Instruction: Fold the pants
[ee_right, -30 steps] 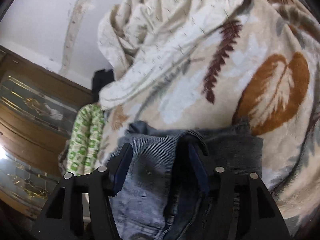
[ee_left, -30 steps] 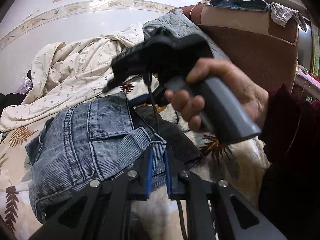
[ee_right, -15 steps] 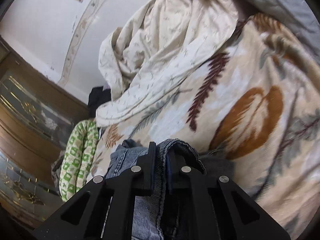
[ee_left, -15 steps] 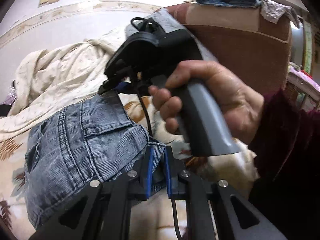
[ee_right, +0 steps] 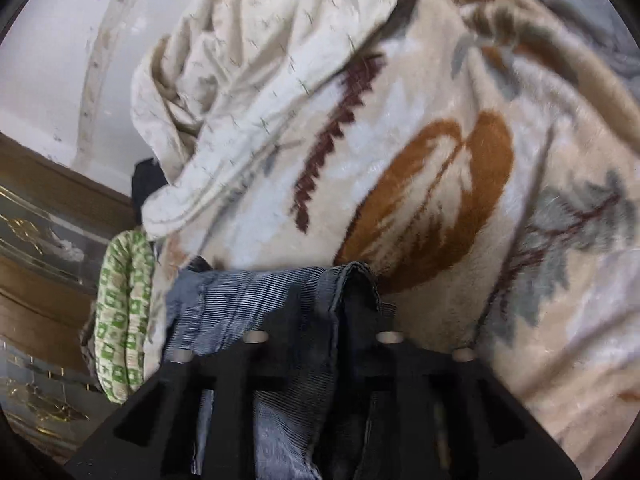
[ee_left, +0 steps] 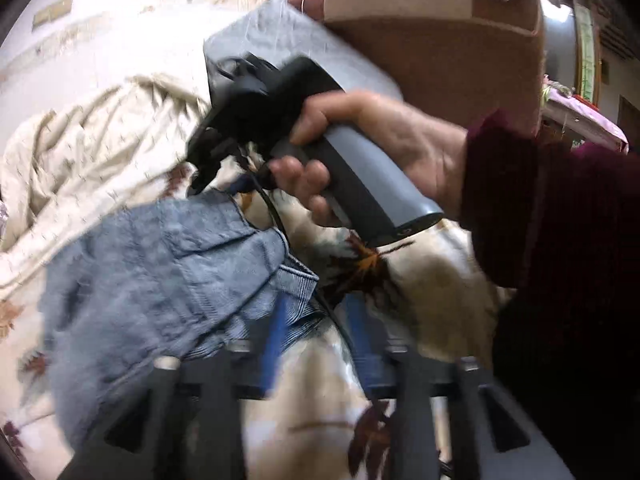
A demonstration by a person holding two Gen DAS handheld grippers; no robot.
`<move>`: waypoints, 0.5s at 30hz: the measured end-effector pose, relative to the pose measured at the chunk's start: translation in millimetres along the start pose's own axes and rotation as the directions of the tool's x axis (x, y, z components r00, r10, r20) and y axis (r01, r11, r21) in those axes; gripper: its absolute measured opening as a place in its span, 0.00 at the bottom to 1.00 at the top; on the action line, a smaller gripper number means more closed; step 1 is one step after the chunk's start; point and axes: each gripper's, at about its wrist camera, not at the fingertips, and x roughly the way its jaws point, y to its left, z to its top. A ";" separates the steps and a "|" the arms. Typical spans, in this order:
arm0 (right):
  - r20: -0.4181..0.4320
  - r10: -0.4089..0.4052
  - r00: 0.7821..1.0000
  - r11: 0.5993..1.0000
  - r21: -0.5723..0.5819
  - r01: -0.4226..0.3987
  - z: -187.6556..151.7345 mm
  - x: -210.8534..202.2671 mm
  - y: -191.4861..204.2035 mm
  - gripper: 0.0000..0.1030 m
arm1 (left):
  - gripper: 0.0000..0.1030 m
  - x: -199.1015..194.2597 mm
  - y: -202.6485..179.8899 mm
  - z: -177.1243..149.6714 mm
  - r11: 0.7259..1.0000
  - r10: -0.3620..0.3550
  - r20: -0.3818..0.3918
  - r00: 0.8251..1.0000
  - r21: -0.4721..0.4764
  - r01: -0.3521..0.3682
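Looking along the left gripper (ee_left: pixel 318 332): parted moderately, blue pads (ee_left: pixel 276 332) apart, with bare leaf-print blanket (ee_left: pixel 320 380) and a black cable (ee_left: pixel 276 216) in the gap. Grips nothing; only brushes, at the left finger, the ribbed hem corner of the blue denim pants (ee_left: pixel 160 280), lying against that fingertip and heaped out to the left of it on the blanket. Ahead of the fingertips and a little right, the right hand (ee_left: pixel 372 148) wrapped around a grey handle, dark red sleeve behind. Farther ahead, a grey quilted pad (ee_left: pixel 280 40) and brown upholstery (ee_left: pixel 440 40). Looking along the right gripper (ee_right: pixel 320 308): set narrowly apart, with a thick upright fold of the denim standing between the fingers and spreading out past the left one. Cannot tell, through the blur, whether pinched or merely straddled. Just beyond the fingertips and to the right, blanket with an orange leaf; farther ahead and left, a crumpled cream sheet (ee_right: pixel 248 80); far off to the left of the fingers, a green-checked cloth (ee_right: pixel 124 320).
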 end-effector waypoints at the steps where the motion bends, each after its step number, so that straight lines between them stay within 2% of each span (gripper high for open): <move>1: 0.016 -0.012 1.000 1.000 -0.001 0.012 -1.3 -8.8 1.0 0.43 | 0.51 -15.6 2.2 0.0 1.000 0.001 0.027 1.000 0.002 -0.001; 2: 0.037 -0.017 0.999 1.000 -0.005 0.017 -2.8 -17.8 1.9 0.47 | 0.53 -30.7 5.8 0.0 1.000 0.000 0.047 0.999 0.006 0.000; 4: 0.099 -0.017 0.995 1.000 -0.024 0.019 -9.6 -42.9 6.7 0.49 | 0.58 -57.7 16.9 -1.2 1.000 0.012 0.080 0.997 0.003 -0.012; 7: 0.200 -0.012 0.980 0.995 -0.097 0.032 -25.2 -75.6 24.6 0.54 | 0.68 -87.1 54.6 -1.4 0.993 0.093 0.108 0.990 -0.076 -0.085; 8: 0.227 -0.011 0.974 0.992 -0.119 0.039 -32.2 -81.8 31.2 0.59 | 0.69 -92.6 72.3 -0.6 0.986 0.130 0.110 0.985 -0.119 -0.117; 9: 0.270 -0.009 0.963 0.988 -0.148 0.051 -44.5 -89.6 42.2 0.62 | 0.70 -95.9 88.4 0.5 0.975 0.173 0.109 0.979 -0.161 -0.154; 11: 0.322 -0.005 0.947 0.979 -0.189 0.070 -62.4 -99.2 59.6 0.74 | 0.70 -100.8 118.7 2.6 0.943 0.256 0.097 0.962 -0.245 -0.226; 15: 0.441 0.003 0.898 0.945 -0.293 0.141 -100.2 -114.5 95.0 0.78 | 0.81 -111.8 167.4 4.8 0.881 0.330 0.106 0.938 -0.393 -0.265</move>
